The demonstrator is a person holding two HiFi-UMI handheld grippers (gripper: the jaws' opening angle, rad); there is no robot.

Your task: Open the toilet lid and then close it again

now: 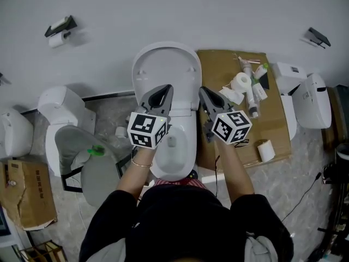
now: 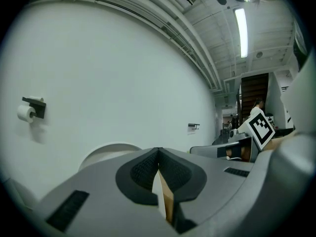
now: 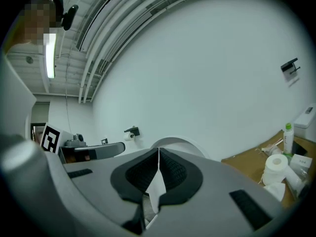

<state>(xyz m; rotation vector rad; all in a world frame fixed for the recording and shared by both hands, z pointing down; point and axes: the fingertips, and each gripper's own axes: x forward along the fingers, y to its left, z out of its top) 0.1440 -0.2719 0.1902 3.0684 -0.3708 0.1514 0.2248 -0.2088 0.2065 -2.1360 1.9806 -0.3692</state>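
Observation:
The white toilet (image 1: pixel 182 146) stands against the wall with its lid (image 1: pixel 166 64) raised and leaning back, underside facing me. My left gripper (image 1: pixel 166 88) hovers over the left side of the bowl, its tips level with the lower part of the lid, jaws shut on nothing. My right gripper (image 1: pixel 202 90) is just off the bowl's right edge, also shut and empty. In the left gripper view the left gripper (image 2: pixel 158 151) points level at the wall, with the lid's rounded top (image 2: pixel 106 152) below it. The right gripper view shows the right gripper (image 3: pixel 158 151) closed in front of the lid (image 3: pixel 180 143).
A cardboard box (image 1: pixel 272 124) right of the toilet carries toilet rolls (image 1: pixel 240 82) and bottles. Another white toilet (image 1: pixel 62 119) and a grey lid (image 1: pixel 87 152) stand at the left. A white tank (image 1: pixel 313 100) is at the far right. Paper holders (image 1: pixel 59 30) hang on the wall.

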